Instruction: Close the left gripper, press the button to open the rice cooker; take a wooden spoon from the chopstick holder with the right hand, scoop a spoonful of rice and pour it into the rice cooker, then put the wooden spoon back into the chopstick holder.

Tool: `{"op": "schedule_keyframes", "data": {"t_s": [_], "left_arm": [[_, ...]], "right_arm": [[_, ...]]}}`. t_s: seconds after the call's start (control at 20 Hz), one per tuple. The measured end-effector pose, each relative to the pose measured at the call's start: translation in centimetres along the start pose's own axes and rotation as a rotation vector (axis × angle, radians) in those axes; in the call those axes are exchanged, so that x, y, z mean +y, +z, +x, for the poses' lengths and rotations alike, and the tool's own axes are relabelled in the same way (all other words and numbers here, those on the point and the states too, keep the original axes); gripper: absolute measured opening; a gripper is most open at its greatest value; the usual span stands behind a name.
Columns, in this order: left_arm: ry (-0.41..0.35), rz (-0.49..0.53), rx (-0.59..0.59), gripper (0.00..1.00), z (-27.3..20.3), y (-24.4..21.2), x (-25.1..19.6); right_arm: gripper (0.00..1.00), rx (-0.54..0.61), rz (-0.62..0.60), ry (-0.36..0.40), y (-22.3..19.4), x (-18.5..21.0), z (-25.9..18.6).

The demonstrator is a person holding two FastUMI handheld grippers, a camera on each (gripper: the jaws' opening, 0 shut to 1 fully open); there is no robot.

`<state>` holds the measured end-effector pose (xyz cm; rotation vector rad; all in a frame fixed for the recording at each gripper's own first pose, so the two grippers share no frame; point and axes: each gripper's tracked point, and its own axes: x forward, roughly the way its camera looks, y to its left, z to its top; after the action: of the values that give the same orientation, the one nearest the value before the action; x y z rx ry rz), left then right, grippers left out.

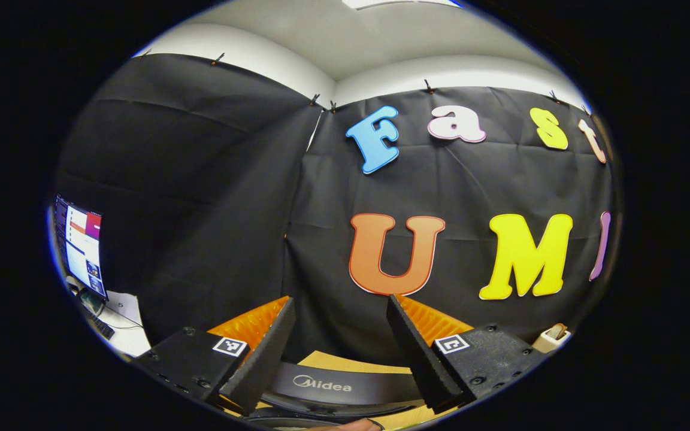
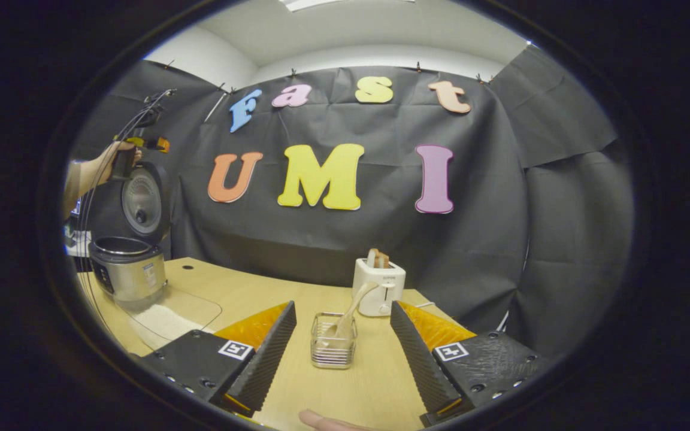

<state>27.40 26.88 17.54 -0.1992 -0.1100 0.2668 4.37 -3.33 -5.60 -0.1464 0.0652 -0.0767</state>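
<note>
The wooden spoon (image 2: 351, 314) looks light and stiff, and its smooth handle could slip or twist between flat pads, so I judge the best hold to be across the upper handle, above the wire rim, where both fingers can close squarely. It is pale wood, leaning with its handle tipped up and away, bowl end down inside the chopstick holder (image 2: 333, 350), a small wire basket that seems light enough to tip or drag if the spoon is pulled sideways.

The holder stands straight ahead of the right gripper (image 2: 343, 353), between its spread, empty fingers. Just beyond it is a white toaster (image 2: 379, 287). Far to that gripper's left sits the rice cooker (image 2: 127, 269), lid (image 2: 143, 202) raised, with a tray of rice (image 2: 171, 320) in front of it.

The left gripper (image 1: 340, 347) hangs open above the cooker's lid (image 1: 345, 384), gripping nothing.
</note>
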Motion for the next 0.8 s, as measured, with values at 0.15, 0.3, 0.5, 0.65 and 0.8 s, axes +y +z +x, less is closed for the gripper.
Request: {"op": "schedule_keyframes", "data": {"t_s": [0.15, 0.3, 0.5, 0.65, 0.8], "left_arm": [[-0.003, 0.041, 0.044, 1.00, 0.5, -1.7, 0.3], [-0.010, 0.149, 0.029, 0.98, 0.1, -2.3, 0.5], [-0.054, 0.111, 0.003, 0.95, -0.6, -2.1, 0.0], [-0.063, 0.136, -0.017, 0.96, -2.8, -2.2, 0.3], [-0.091, 0.133, -0.020, 0.96, -5.5, -2.9, 0.4]], "right_arm": [[0.94, 0.015, 0.008, 0.007, -0.4, 0.3, 0.2], [0.94, 0.017, 0.004, 0.010, -0.2, 0.5, 0.0], [0.94, -0.003, -0.002, 0.014, 0.4, 1.1, -0.5], [0.94, -0.021, -0.018, 0.023, 1.1, 1.6, -1.2], [0.96, -0.051, -0.029, 0.028, 1.7, 1.9, -1.7]]}}
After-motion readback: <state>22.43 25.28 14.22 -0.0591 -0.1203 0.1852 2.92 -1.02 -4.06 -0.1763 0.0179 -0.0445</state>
